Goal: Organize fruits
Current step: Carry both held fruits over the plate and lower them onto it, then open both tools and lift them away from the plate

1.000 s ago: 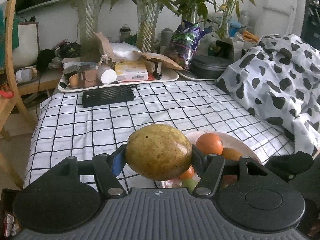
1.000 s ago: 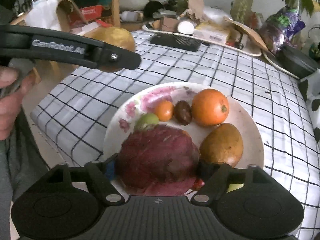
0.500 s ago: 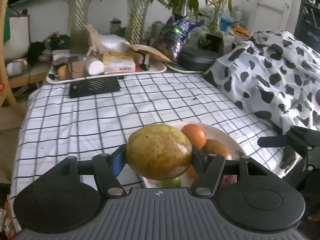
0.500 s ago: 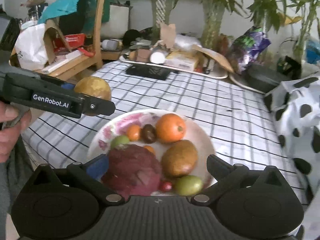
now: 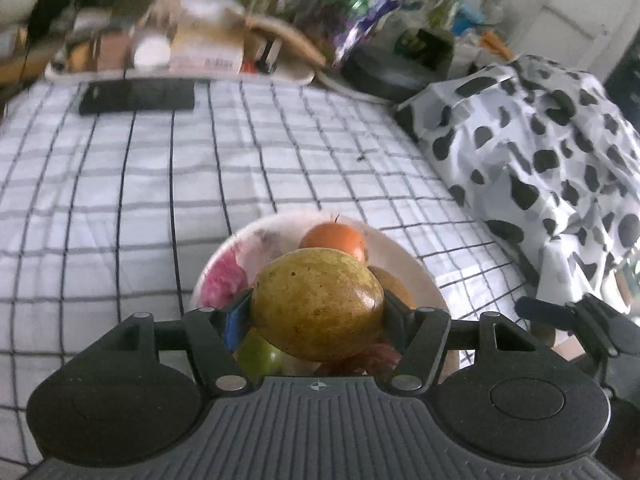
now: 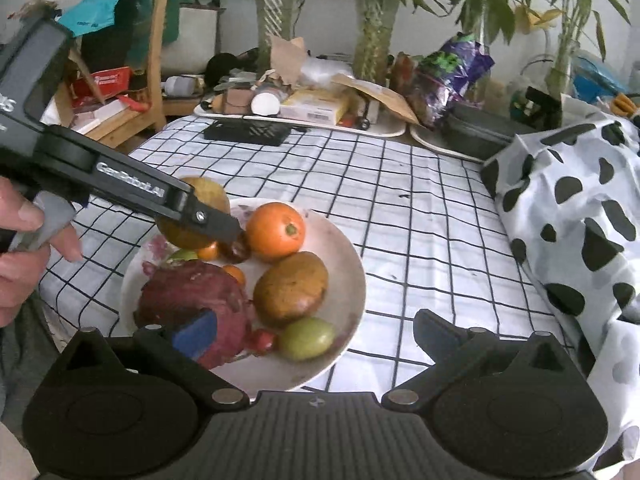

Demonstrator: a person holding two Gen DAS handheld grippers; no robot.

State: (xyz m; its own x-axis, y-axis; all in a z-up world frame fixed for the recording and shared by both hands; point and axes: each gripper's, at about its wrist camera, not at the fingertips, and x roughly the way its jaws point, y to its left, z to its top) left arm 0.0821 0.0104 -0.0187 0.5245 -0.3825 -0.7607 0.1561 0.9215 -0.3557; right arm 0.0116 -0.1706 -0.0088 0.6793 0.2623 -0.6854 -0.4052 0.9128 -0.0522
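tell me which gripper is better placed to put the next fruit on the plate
Left. The left gripper already clamps the yellow-green mango above the plate; the right gripper is open and empty.

**Colours around the plate**

The plate (image 6: 348,292) shows off-white with pink floral blotches at its left rim. On it, a bright orange fruit (image 6: 275,232) with a green stem spot sits at the far side; a brown-speckled mango (image 6: 291,289) glows ochre at the centre; a dark red-purple fruit (image 6: 192,300) fills the near left; a yellow-green one (image 6: 307,338) lies at the near edge. Above the plate's left rim, a yellow-olive mango (image 5: 318,304) with brown freckles. Under the plate, a white cloth (image 6: 400,208) gridded in black lines. Right of the plate, a white fabric (image 6: 580,216) with black cow-like patches.
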